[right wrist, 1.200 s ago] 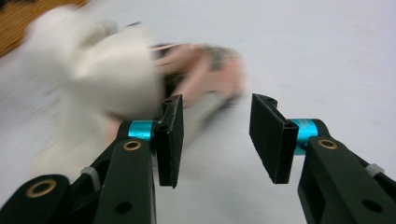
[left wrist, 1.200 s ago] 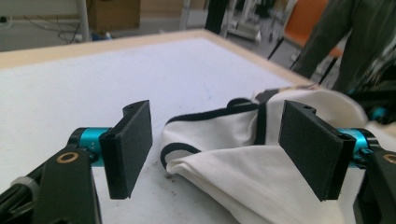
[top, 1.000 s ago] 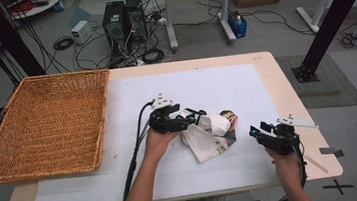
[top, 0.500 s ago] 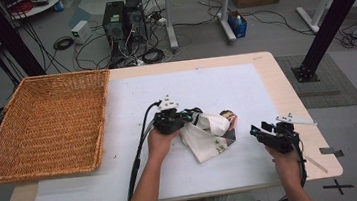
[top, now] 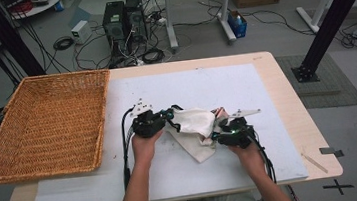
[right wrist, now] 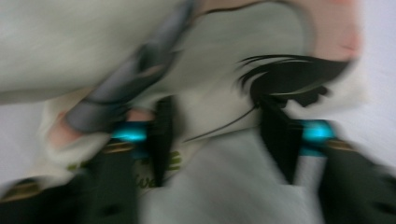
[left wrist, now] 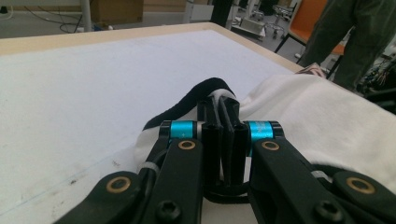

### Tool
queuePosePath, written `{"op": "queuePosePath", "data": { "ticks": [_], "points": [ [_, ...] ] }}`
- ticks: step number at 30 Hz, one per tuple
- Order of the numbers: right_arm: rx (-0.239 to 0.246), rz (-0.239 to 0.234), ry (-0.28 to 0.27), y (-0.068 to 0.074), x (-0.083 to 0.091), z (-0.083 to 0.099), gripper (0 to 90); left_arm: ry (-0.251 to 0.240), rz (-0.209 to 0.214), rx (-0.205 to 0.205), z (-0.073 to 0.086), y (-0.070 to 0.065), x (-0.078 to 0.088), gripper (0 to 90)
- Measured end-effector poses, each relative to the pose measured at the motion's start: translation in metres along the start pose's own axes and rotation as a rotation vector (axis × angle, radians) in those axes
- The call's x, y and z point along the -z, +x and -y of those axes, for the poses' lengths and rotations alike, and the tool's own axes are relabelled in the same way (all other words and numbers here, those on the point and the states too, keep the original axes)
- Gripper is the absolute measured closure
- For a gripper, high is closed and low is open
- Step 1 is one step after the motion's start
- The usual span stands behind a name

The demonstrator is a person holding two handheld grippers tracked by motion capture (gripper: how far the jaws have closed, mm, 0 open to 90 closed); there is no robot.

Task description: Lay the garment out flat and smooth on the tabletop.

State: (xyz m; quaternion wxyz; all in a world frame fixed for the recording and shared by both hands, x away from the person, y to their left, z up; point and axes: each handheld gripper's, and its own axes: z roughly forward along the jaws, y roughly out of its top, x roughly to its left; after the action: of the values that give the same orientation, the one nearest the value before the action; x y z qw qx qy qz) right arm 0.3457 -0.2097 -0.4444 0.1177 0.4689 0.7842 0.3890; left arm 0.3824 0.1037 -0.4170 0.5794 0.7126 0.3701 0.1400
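A white garment (top: 195,124) with black trim and a printed picture lies crumpled on the white mat (top: 205,85). My left gripper (top: 169,115) is at its left end. In the left gripper view, that gripper (left wrist: 223,105) is shut on the black-trimmed edge of the garment (left wrist: 327,116). My right gripper (top: 217,132) is at the garment's right end. The right gripper view is blurred. There the right gripper (right wrist: 217,116) has jaws still apart that have just been closing, with printed cloth (right wrist: 93,42) between them.
A large wicker basket (top: 101,123) stands on the table's left part. A thin wooden stick (top: 316,162) lies near the front right corner. Beyond the table are computer towers, cables and desk legs. A person (left wrist: 359,42) stands off the table's far side.
My left gripper has shut on the garment's edge and drawn it a little to the left. My right gripper has come in from the right onto the garment's other end.
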Motion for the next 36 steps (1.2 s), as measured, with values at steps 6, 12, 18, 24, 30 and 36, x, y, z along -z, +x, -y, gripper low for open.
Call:
{"op": "queuePosePath", "data": {
  "ticks": [6,12,18,24,30,36],
  "points": [
    [0.099,-0.010,-0.014,0.004,0.012,0.013,87.7,-0.021,-0.072,0.045,0.000,0.017,0.018,87.6],
    [0.022,-0.120,-0.029,-0.014,0.044,0.036,83.4,-0.009,-0.125,0.072,0.004,0.028,0.021,87.6],
    [-0.052,-0.144,-0.120,-0.028,0.060,0.017,48.7,0.019,-0.095,0.066,0.006,0.022,0.007,87.5],
    [0.050,-0.066,-0.191,-0.021,0.034,-0.049,38.2,-0.001,-0.079,0.062,0.005,0.021,0.008,87.5],
    [0.257,-0.068,0.044,0.003,-0.027,-0.076,66.1,-0.037,-0.074,0.062,0.002,0.022,0.017,87.5],
    [0.279,0.035,0.022,-0.002,0.003,-0.051,86.4,-0.004,-0.088,0.067,0.005,0.026,0.016,87.6]
  ]
}}
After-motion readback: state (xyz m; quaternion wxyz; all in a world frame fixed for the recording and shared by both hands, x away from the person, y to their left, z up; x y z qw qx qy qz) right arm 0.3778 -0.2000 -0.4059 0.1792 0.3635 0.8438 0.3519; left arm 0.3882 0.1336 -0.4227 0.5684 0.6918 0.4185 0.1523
